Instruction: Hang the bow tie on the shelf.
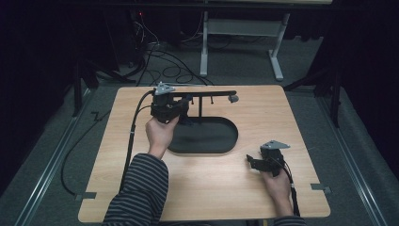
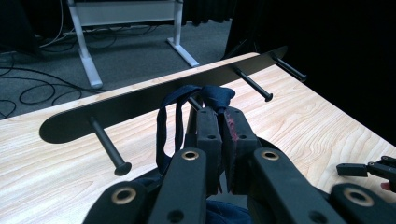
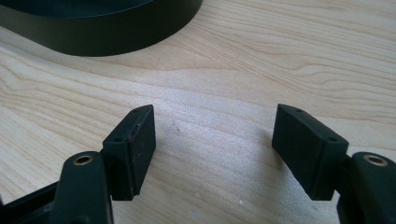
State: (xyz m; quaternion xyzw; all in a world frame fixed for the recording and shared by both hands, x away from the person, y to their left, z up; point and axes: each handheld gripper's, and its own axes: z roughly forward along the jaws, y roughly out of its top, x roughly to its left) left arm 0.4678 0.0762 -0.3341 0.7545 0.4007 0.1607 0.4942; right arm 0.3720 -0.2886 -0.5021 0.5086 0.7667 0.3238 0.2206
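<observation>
In the high view, a person's left hand point(image 1: 160, 134) holds the left tongs point(image 1: 181, 104) up at the back of the tabletop point(image 1: 211, 188), right beside a black rack point(image 1: 207, 94) whose bar stands on thin posts above an oval base point(image 1: 207, 136). The tongs point along the bar. The right hand point(image 1: 276, 183) rests the right tongs point(image 1: 251, 162) low on the tabletop, near its front right, well apart from the rack and just off the base's right end. A grey plate tops each tool, and a cable trails from each.

In the left gripper view, the left tongs point(image 2: 223, 116) are clenched on a dark blue strap point(image 2: 212, 95). Its bunched end sticks out above the tips and a loop hangs down on the left, just in front of the bar. Pegs point(image 2: 109, 151) jut from the bar toward the camera; one stands just behind the loop, though whether the strap touches it cannot be told. The other tool shows at the lower right edge.

In the right gripper view, the right tongs point(image 3: 215, 144) stand wide apart, released, with bare wood between the pads point(image 3: 140, 149). The base's curved black rim point(image 3: 116, 37) lies beyond them.
</observation>
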